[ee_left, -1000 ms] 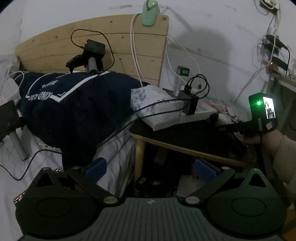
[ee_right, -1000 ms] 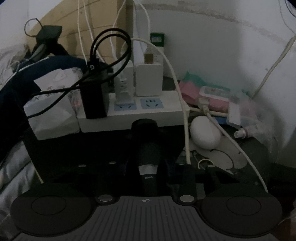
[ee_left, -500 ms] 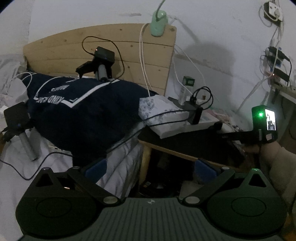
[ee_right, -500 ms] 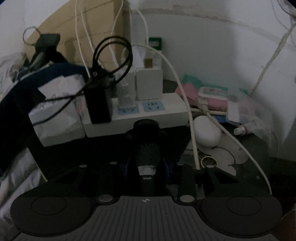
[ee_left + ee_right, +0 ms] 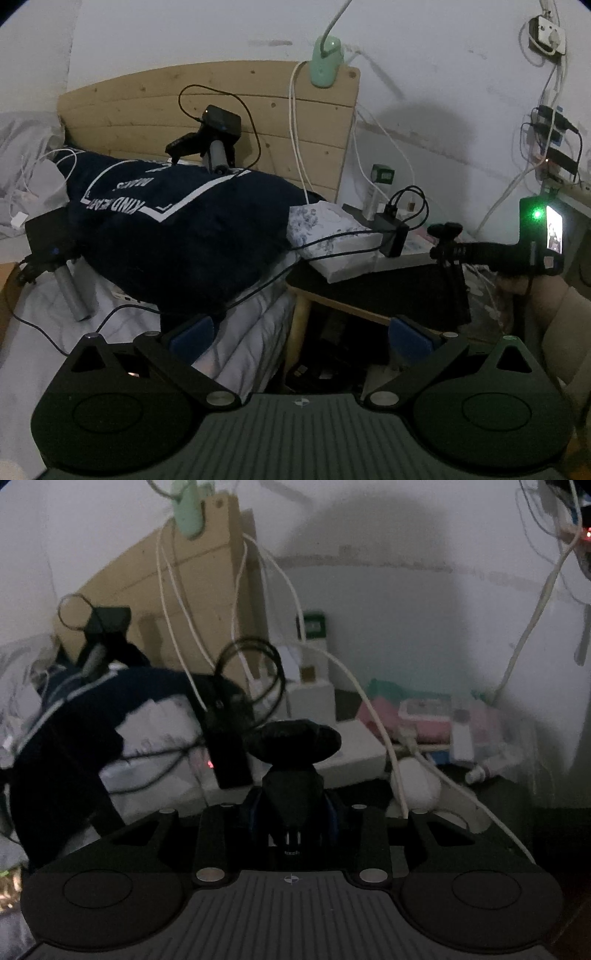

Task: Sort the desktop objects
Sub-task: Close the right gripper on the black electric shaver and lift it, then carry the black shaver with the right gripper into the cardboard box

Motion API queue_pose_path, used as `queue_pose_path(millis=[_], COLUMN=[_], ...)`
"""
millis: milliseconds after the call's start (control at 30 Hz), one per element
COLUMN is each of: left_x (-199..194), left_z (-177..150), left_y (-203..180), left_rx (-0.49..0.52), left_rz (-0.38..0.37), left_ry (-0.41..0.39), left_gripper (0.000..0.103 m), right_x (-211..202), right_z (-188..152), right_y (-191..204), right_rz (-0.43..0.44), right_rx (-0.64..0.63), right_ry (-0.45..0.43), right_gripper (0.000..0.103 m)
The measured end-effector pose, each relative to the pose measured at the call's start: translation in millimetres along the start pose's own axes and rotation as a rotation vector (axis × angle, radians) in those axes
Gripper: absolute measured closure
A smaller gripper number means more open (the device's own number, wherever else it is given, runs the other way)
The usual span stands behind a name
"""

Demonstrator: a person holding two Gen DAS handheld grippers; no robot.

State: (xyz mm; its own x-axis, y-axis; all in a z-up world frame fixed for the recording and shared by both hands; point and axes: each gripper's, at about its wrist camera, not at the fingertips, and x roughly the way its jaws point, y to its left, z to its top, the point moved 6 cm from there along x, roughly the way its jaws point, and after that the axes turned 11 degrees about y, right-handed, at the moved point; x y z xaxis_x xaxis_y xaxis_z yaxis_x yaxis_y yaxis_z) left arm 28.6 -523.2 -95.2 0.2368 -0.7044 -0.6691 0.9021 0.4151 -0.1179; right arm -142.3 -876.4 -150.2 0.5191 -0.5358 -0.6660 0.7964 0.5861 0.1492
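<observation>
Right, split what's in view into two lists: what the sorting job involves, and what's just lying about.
In the job:
- right tongs, shut on a black flashlight
- left tongs, open
- bedside table

Lying about:
- navy pillow
- power strip
- white cables

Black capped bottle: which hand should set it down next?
Right. Its gripper is already shut on the black capped bottle above the dark bedside table; the left gripper hangs open and empty, off the table.

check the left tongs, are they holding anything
No, the left tongs stand open with only the bed and table edge behind.
</observation>
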Motion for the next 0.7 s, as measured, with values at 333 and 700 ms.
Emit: queue_pose_path(millis=[333,700], left_x=[-7,-16], left_z=[-3,0], left_y=[2,6], left_rx=[-0.005,-0.023], left_rz=[0.011,0.014], left_ry=[-0.01,-0.033], left_gripper=[0.0,0.0], right_x=[-11,-45], right_z=[8,27], right_y=[0,30], right_rz=[0.006,0.066], right_rx=[0.024,-0.036], right_ry=[-0.048,-0.122], right_gripper=[0.066,0.066])
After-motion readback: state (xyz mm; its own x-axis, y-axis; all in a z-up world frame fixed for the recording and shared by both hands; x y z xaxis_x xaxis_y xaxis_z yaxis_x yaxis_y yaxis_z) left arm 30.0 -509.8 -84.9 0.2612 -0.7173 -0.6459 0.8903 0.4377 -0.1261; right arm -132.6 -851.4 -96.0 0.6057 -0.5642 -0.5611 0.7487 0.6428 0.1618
